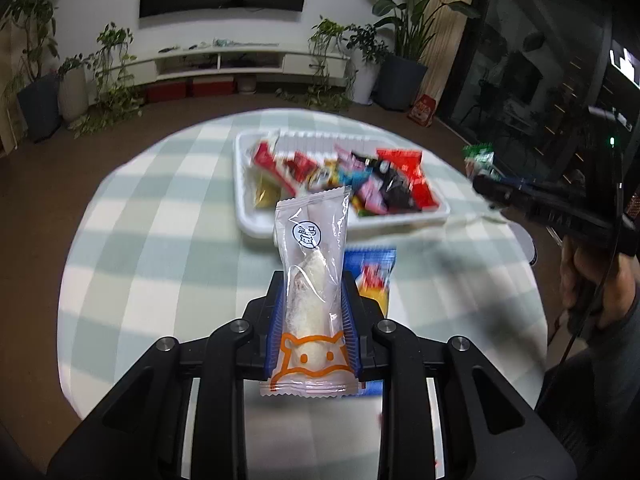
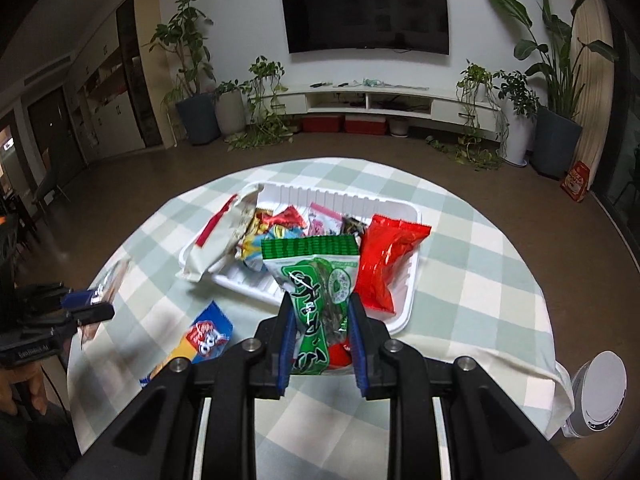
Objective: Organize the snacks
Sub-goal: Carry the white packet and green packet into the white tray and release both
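While raised over the table, left tongs (image 1: 313, 304) gripping white packet (image 1: 312, 264), right tongs (image 2: 322, 320) green packet (image 2: 318, 284)

left wrist: faces tray (image 1: 256, 226) from left | right wrist: head-on, near | shared: tray

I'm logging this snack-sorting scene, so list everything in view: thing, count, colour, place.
white tray: one, white, on table, heaped with mixed snack packets
red bag: one, red, tray's right end
white-and-red bag: one, overhanging tray's left edge
blue packet: one, blue, on the cloth
checked tablecloth: one, green-white
clear bun packet: one, in left gripper
green packet: one, in right gripper
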`<state>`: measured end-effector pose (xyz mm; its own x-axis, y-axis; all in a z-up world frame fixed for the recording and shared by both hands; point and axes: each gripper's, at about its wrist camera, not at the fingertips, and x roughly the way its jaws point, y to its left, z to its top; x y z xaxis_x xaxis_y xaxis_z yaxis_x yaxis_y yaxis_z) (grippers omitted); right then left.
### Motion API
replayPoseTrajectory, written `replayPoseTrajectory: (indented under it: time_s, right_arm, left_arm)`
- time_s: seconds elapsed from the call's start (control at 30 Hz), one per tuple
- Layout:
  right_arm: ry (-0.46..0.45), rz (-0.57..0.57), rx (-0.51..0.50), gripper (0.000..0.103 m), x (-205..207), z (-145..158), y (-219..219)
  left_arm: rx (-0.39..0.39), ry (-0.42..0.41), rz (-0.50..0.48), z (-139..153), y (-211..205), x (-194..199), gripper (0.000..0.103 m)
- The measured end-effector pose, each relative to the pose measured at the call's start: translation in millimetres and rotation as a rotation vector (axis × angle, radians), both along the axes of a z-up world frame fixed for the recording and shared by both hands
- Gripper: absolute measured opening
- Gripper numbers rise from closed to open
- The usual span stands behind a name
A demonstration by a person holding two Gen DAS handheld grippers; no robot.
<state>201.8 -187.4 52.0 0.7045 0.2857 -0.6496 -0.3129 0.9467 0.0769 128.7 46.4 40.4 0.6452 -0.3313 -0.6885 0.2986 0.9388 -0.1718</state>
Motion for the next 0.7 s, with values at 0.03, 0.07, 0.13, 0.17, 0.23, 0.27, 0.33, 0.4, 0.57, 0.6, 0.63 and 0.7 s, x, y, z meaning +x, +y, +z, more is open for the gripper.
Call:
replayPoseTrajectory:
  time_s: [0.03, 0.07, 0.13, 0.17, 0.23, 0.27, 0.33, 0.4, 0.57, 0.6, 0.63, 0.7]
  right_arm:
    - [-0.007, 0.001, 0.004, 0.026, 2.0, 1.6, 0.7]
    - [-0.016, 0.001, 0.007, 0.026, 5.5, 3.9, 2.1]
    - [-0.038, -0.003, 0.014, 0.026, 19.0, 9.7, 5.6]
    - [-0.037, -0.003, 0.016, 0.026, 24.8, 11.3, 7.3]
    - [-0.042, 0.002, 0.010, 0.026, 46.0, 17.9, 14.2]
    - [-0.037, 0.007, 0.005, 0.026, 54.1, 19.2, 17.9]
    - [-0.015, 0.014, -0.013, 0.026, 78.0, 16.2, 27.1]
    - [0.007, 0.001, -0.019, 0.026, 98.9, 8.0, 31.6]
    - [0.079, -0.018, 0.006, 0.026, 126.0, -25.8, 34.9]
    - [0.080, -0.013, -0.001, 0.026, 127.2, -30.4, 37.0]
    - [0.080, -0.011, -0.007, 0.026, 128.7, -33.9, 38.0]
    - [0.096, -0.019, -0.022, 0.026, 135.0, -44.3, 38.3]
  left_arm:
    - [0.005, -0.012, -0.007, 8.1, -4.9, 8.6, 0.024]
    - [0.008, -0.019, -0.014, 14.8, -9.3, 15.8, 0.024]
    - [0.016, -0.033, -0.029, 29.0, -20.3, 35.9, 0.024]
    - [0.023, -0.035, -0.036, 35.6, -26.8, 48.2, 0.024]
    - [0.023, -0.037, -0.042, 45.7, -37.6, 69.5, 0.024]
    - [0.010, -0.021, -0.047, 48.2, -43.4, 84.7, 0.024]
    - [0.001, 0.006, -0.055, 49.6, -52.8, 112.7, 0.024]
    - [0.021, 0.025, -0.061, 48.0, -62.0, 134.2, 0.024]
    - [0.093, 0.061, -0.051, 32.0, -79.9, 186.9, 0.024]
    - [0.102, 0.076, -0.056, 24.8, -83.8, 195.6, 0.024]
    - [0.111, 0.085, -0.061, 18.9, -86.6, 200.7, 0.024]
    - [0.140, 0.102, -0.063, 5.3, -91.8, 209.7, 0.024]
